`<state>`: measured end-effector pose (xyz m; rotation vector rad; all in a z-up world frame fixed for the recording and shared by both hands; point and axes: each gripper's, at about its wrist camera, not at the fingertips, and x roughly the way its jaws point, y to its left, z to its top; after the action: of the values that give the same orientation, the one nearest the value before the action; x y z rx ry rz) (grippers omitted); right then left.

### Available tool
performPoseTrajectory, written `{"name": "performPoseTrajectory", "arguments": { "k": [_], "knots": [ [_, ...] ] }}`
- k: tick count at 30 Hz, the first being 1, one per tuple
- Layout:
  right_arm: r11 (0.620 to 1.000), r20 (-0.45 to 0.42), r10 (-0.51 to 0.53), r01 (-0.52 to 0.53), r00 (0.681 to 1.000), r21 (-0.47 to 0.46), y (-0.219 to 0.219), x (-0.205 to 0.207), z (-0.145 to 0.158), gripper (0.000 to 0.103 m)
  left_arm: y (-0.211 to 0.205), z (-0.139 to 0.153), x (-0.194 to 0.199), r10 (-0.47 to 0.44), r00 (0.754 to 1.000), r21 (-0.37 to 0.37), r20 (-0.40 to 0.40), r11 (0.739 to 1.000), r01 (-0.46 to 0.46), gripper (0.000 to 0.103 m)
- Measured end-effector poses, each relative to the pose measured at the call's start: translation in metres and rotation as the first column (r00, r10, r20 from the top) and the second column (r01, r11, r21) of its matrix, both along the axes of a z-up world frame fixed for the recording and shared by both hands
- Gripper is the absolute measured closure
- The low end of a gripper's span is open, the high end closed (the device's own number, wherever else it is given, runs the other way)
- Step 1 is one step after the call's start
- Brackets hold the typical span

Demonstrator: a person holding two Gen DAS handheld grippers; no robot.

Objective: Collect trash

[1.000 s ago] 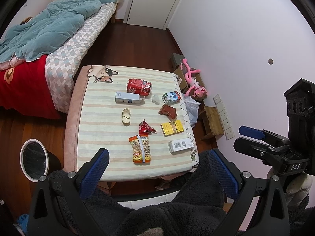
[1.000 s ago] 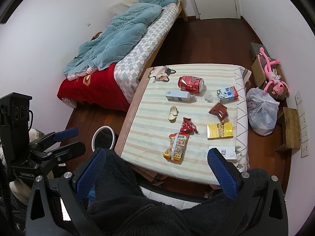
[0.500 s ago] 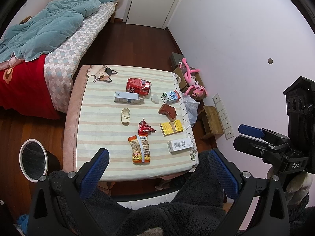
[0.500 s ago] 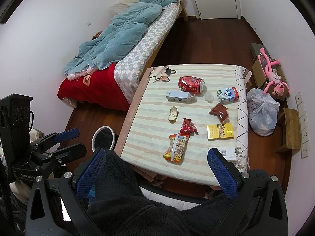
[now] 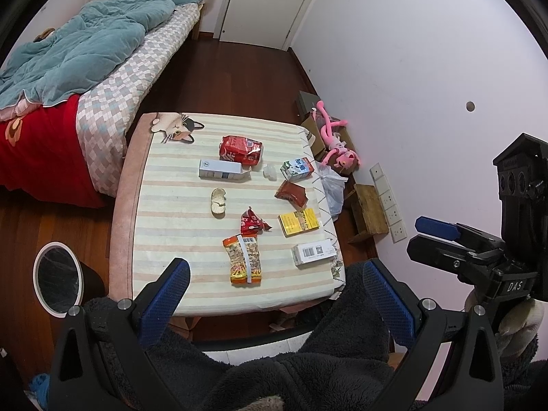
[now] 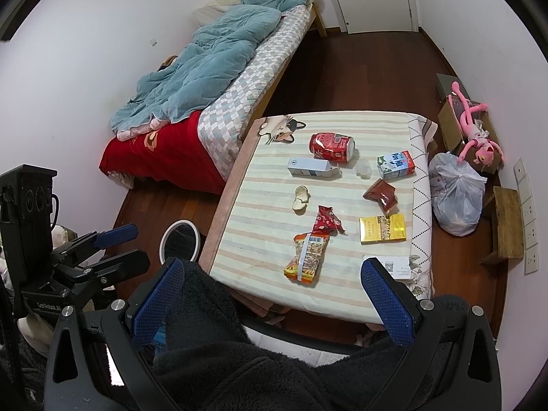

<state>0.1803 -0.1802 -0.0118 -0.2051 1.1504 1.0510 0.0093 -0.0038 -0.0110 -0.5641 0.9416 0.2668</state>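
Striped table (image 5: 164, 226) carries litter; both grippers, left gripper (image 5: 274, 294) and right gripper (image 6: 270, 291), hang apart, empty. Better take the near snack packet (image 5: 244, 259) first, bin (image 5: 58, 279) beside.

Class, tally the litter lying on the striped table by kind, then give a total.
Crushed cans: 1
Drink cartons: 2
Flat boxes: 2
Snack wrappers and packets: 3
Other scraps: 2
Total: 10

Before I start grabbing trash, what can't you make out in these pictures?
- Trash bin: right wrist view, partly behind the table edge; contents unreadable in both views.
- White box: right wrist view, partly covered by the right gripper finger.
- Small clear item: too small to identify.
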Motion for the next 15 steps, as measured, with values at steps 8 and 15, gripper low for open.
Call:
{"name": "performPoseTrajectory", "arguments": {
  "k": [8, 15],
  "knots": [
    [1.000, -0.001, 0.003, -0.003, 1.000, 0.000, 0.0001, 0.0020, -0.0009, 0.000, 0.0004, 0.0002, 0.0001, -0.001, 1.000, 0.001, 0.000, 1.000, 0.001, 0.000],
    [1.000, -0.003, 0.003, -0.003, 1.000, 0.000, 0.0002, 0.0022, -0.0011, 0.000, 0.0025, 0.0002, 0.0006, 0.006, 1.000, 0.003, -0.009, 1.000, -0.006, 0.000]
  ]
}}
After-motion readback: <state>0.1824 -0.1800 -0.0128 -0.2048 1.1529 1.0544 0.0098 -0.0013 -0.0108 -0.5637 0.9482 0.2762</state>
